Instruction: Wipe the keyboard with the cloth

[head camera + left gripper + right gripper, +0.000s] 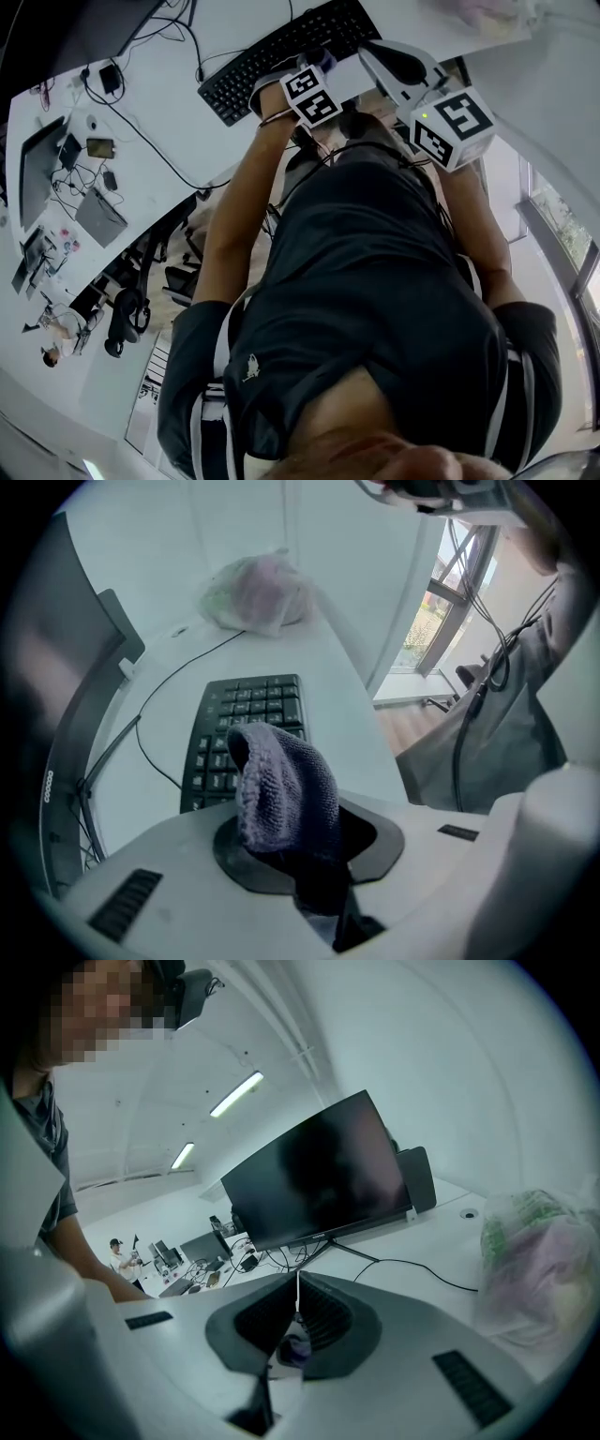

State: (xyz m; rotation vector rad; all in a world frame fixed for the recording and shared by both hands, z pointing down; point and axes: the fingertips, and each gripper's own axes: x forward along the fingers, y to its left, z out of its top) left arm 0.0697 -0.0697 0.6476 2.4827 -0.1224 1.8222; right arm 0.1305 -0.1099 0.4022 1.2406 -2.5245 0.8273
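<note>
Cloth (281,785): grey-violet looped terry, soft and bunched. Folded into a rounded hump standing up out of the left gripper (309,850). Long axis roughly upright, leaning slightly left in the left gripper view. Sits over the near end of the keyboard; cannot tell whether it touches the keys.

Keyboard (248,724): black, flat and rectangular, hard plastic with rows of small square keys. Lies on the desk (328,696) close to its front edge. Long axis points away from the left gripper toward the plastic bag. Lies slantwise along the desk edge in the head view.

Left gripper: white moulded shell with a dark inner collar. Jaws clamped tight on the lower part of the cloth, with the rest of the cloth bulging above them.

Right gripper (296,1312): white shell with dark ribbed pads. Jaws brought together tip to tip with nothing clamped. Held off the desk and aimed toward the monitor.

Desk: white, smooth and matte.

Plastic bag (258,592): thin, translucent and crumpled, with pale pink and green contents. Rests on the desk beyond the keyboard's far end.

Monitor (319,1176): thin black panel with a dark screen, on a slim stand at the back of the desk.

Cable (139,738): thin and black, curving over the desk left of the keyboard.
</note>
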